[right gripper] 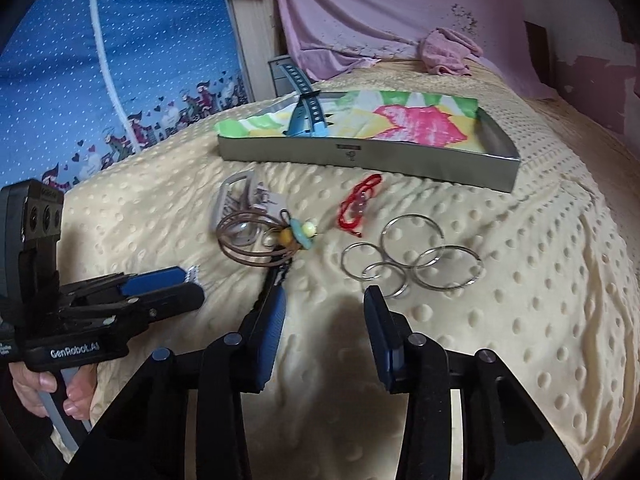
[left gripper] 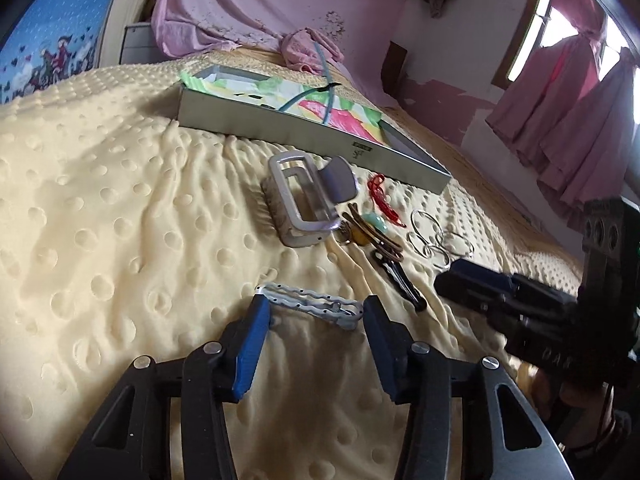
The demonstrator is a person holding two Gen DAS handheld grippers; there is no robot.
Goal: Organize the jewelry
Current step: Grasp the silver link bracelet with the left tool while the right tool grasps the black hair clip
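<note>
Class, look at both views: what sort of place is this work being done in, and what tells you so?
Most likely a bedroom: the jewelry lies on a dimpled cream blanket spread over a bed, pink curtains hang by a window, and a pink sheet drapes behind.

A watch strap [right gripper: 306, 114] is laid in the tray [right gripper: 360, 156]. Before the tray, a cord bracelet [right gripper: 358, 208], rings [right gripper: 412, 258] and a hair claw [left gripper: 304, 200] are spread on the blanket [right gripper: 520, 280].

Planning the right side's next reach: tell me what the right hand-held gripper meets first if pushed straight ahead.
Probably the cluster of silver rings, lying just beyond the open right hand-held gripper, slightly toward its right finger. Past them comes the metal tray. Depth is uncertain.
</note>
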